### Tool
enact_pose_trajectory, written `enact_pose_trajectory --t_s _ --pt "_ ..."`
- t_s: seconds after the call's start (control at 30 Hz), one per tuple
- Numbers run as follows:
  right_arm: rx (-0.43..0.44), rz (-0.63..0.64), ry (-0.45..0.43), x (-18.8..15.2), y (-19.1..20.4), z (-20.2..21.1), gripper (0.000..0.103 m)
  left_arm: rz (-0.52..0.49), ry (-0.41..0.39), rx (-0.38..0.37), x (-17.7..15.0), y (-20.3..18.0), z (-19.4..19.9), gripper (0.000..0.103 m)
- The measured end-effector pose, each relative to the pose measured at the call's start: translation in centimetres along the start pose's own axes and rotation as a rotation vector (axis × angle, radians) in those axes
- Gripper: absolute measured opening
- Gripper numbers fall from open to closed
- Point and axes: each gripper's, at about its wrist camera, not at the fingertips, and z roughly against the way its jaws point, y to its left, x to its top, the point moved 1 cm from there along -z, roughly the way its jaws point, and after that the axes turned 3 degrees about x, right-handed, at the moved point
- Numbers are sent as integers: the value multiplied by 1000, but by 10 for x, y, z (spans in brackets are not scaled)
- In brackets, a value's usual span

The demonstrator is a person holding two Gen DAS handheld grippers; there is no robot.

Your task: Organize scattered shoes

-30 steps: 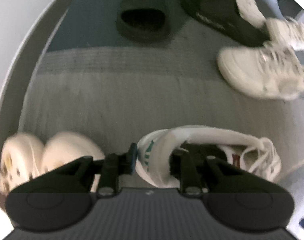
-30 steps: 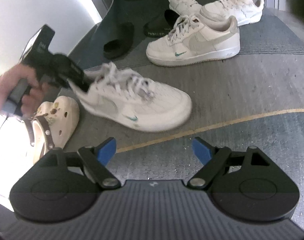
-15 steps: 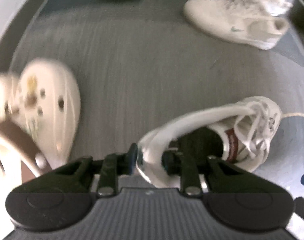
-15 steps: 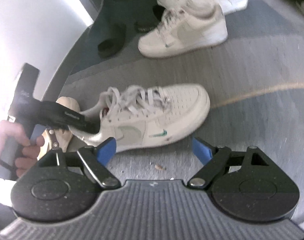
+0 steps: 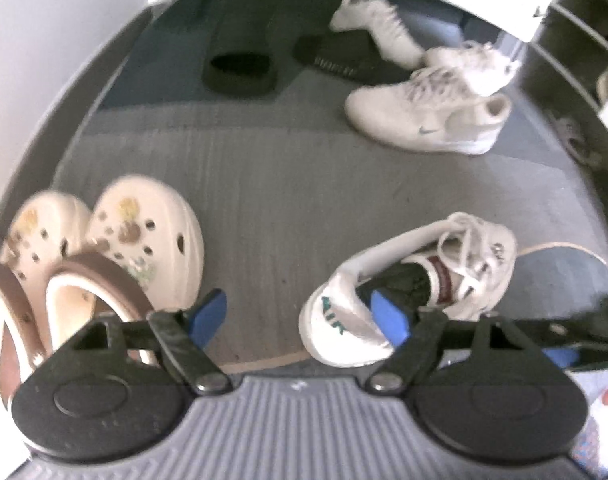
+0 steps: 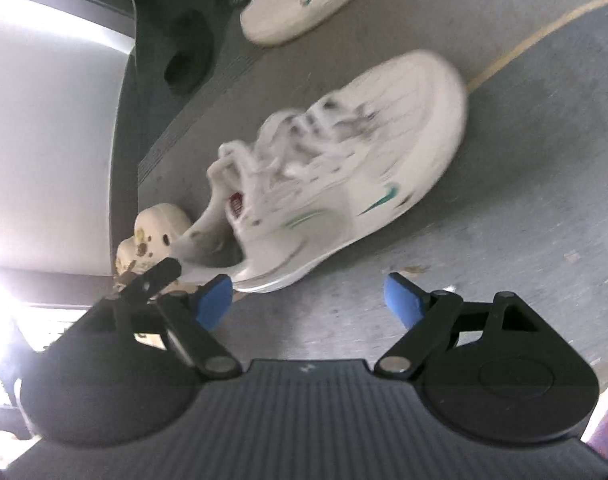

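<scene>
Two jaws spread | left gripper opening off white leather sneaker's heel | right gripper wide, empty | sneaker to be squared beside cream clogs

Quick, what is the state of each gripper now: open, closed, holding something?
Left gripper: jaws opening, pads off the white sneaker, holding nothing.
Right gripper: open, empty, above the sneaker's heel.

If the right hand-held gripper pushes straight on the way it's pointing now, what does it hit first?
Most likely the white sneaker lying just ahead: the open right hand-held gripper has its heel end just beyond its left fingertip. Bare grey carpet fills the rest of the gap, though depth is hard to judge.
</scene>
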Motion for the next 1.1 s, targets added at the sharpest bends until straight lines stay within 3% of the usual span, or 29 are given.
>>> enact_pose_trajectory --t_s 0.07,0.2,0.43,0.57,0.73,0.77,0.8,0.97,1.1 --pt "9 -26 14 1 6 -10 85 6 -34 1 1 6 11 83" --pt "-17 -41 4 -1 22 -28 85 26 -66 77 5 17 20 83" --pt "-130 -112 -47 -3 28 -62 85 39 -131 151 -1 35 37 83" --pt "-219 -130 -74 -2 22 -70 85 7 -185 156 -3 36 49 84" --pt "-196 -142 -60 1 14 -78 84 32 -198 134 -3 40 54 85" --pt "-192 -122 -67 1 17 -78 81 35 -200 128 -3 41 54 85" --pt "-177 -103 -71 0 21 -78 70 35 -203 125 -3 41 55 85" --pt "-174 -58 -47 -2 29 -73 59 43 -217 117 1 40 55 86" --pt "-191 50 -47 -6 33 -60 46 39 -207 111 2 37 50 87"
